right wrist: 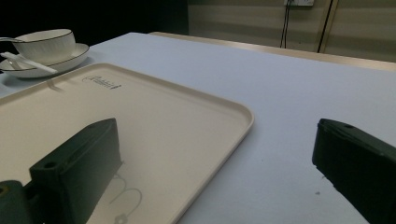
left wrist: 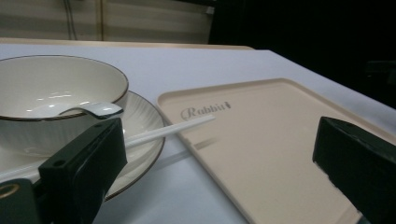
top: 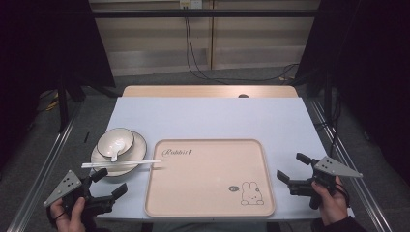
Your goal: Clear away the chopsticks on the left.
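Across the pale blue table (top: 208, 116), a beige tray (top: 210, 177) is lying centered — bowl (top: 115, 142), plate (top: 138, 148) and chopsticks (top: 121, 164) sitting at its nine o'clock. Left gripper (top: 109, 183) and right gripper (top: 293, 167) are hovering at seven and four o'clock, jaws spread, holding nothing — dark curtains (top: 43, 43) are flanking the room.

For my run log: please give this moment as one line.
left gripper open, empty | right gripper open, empty | tray bare

Ahead of left gripper (top: 109, 182): plate (top: 139, 152), bowl (top: 115, 142), chopsticks (top: 121, 164) block path. Ahead of right gripper (top: 293, 167): bare tray (top: 209, 177), open.
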The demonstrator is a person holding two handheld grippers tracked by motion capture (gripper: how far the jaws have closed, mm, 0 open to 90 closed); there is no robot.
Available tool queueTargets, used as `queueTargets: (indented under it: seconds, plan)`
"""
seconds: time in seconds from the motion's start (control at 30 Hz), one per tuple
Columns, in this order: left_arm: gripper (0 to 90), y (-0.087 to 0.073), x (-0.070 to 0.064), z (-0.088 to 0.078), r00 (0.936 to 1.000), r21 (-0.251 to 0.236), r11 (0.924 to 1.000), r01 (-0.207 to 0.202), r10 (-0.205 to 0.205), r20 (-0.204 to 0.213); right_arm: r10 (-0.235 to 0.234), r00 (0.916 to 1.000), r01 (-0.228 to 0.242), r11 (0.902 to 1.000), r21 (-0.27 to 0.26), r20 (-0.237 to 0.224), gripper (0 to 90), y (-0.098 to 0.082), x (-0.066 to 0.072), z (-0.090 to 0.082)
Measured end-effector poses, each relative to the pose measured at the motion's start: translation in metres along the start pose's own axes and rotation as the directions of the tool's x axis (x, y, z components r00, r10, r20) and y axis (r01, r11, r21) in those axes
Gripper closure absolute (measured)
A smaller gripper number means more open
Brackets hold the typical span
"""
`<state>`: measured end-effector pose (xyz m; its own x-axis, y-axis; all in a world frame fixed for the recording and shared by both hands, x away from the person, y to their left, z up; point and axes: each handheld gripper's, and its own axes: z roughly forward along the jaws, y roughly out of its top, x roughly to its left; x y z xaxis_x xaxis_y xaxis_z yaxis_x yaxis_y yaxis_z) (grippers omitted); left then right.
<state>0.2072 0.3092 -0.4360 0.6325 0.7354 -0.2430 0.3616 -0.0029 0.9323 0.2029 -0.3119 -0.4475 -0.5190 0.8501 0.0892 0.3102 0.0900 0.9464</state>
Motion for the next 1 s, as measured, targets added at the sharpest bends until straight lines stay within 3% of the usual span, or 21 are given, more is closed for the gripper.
queueTargets:
  seconds: [0.03,0.07,0.13,0.17,0.2,0.23,0.3,0.33,0.5,0.57,0.6,0.67,0.7,0.77,0.87,0.9,0.93,1.0]
  plan:
    - [2.4,0.0,0.0,0.0,1.0,0.0,1.0,0.0,0.0,0.0,0.002,1.0,-0.002,1.0,0.0,-0.001,0.9,0.0,0.0,0.0]
    - [2.2,-0.001,0.005,-0.002,0.9988,-0.022,0.9992,0.033,-0.032,0.037,0.001,1.0,-0.001,1.0,0.001,-0.002,0.9,0.0,0.0,0.0]
    - [2.3,-0.002,0.007,-0.004,0.9973,-0.033,0.9983,0.048,-0.046,0.057,0.002,1.0,-0.002,1.0,0.0,-0.003,0.9,0.0,0.0,0.0]
    - [2.4,-0.002,0.008,-0.004,0.9929,-0.039,0.9975,0.059,-0.055,0.105,0.002,1.0,-0.002,1.0,0.0,-0.003,0.9,0.0,0.0,0.0]
    - [2.0,0.001,0.007,-0.003,0.9905,0.031,0.9993,0.018,-0.023,0.135,0.003,1.0,-0.003,1.0,0.001,0.001,1.1,0.0,0.0,0.001]
    - [1.8,0.001,0.007,-0.003,0.9905,0.031,0.9993,0.018,-0.023,0.135,0.003,1.0,-0.003,1.0,0.001,0.001,1.1,0.0,0.0,0.001]
    - [2.8,0.004,0.005,-0.001,0.9882,0.097,0.9939,-0.053,0.039,0.148,0.004,1.0,-0.004,1.0,0.0,0.0,1.1,0.0,0.001,0.001]
    - [3.3,0.005,0.007,-0.002,0.9885,0.116,0.9896,-0.085,0.069,0.135,-0.004,1.0,0.004,1.0,0.001,-0.001,1.1,0.0,0.001,0.001]
    - [3.3,0.007,0.017,-0.008,0.9896,0.115,0.99,-0.082,0.067,0.127,-0.002,1.0,0.002,1.0,0.0,-0.007,1.2,0.0,0.001,0.0]
    - [3.3,0.01,0.021,-0.01,0.9868,0.122,0.9871,-0.104,0.088,0.136,-0.003,0.9999,0.003,1.0,-0.003,-0.011,1.2,0.0,0.001,0.0]
    - [3.3,0.013,0.023,-0.011,0.986,0.136,0.9844,-0.112,0.093,0.138,-0.003,0.9999,0.003,1.0,-0.004,-0.013,1.2,0.0,0.002,0.0]
    - [4.0,0.018,0.028,-0.011,0.9779,0.163,0.9774,-0.134,0.104,0.181,-0.005,0.9998,0.005,1.0,-0.005,-0.016,1.3,0.0,0.002,0.0]
    - [4.3,0.018,0.028,-0.011,0.9779,0.163,0.9774,-0.134,0.104,0.181,-0.005,0.9998,0.005,1.0,-0.005,-0.016,1.3,0.0,0.002,0.0]
    - [5.8,0.022,0.031,-0.01,0.9713,0.198,0.9647,-0.174,0.135,0.196,-0.007,0.9999,0.007,1.0,-0.006,-0.014,1.5,0.0,0.002,0.0]
    - [5.8,0.023,0.035,-0.007,0.965,0.248,0.9497,-0.191,0.135,0.225,-0.003,0.9998,0.003,1.0,-0.003,-0.022,1.6,0.0,0.002,0.001]
    - [5.9,0.023,0.035,-0.007,0.965,0.248,0.9497,-0.191,0.135,0.225,0.004,0.9997,-0.004,1.0,-0.001,-0.023,1.6,0.0,0.002,0.001]
    - [6.2,0.025,0.04,-0.005,0.9601,0.268,0.9416,-0.204,0.139,0.243,-0.001,0.9998,0.001,1.0,0.005,-0.021,1.6,0.0,0.002,0.001]
    - [6.6,0.027,0.045,-0.002,0.9591,0.276,0.939,-0.206,0.137,0.248,0.001,0.9997,-0.001,1.0,0.004,-0.025,1.6,0.0,0.002,0.001]
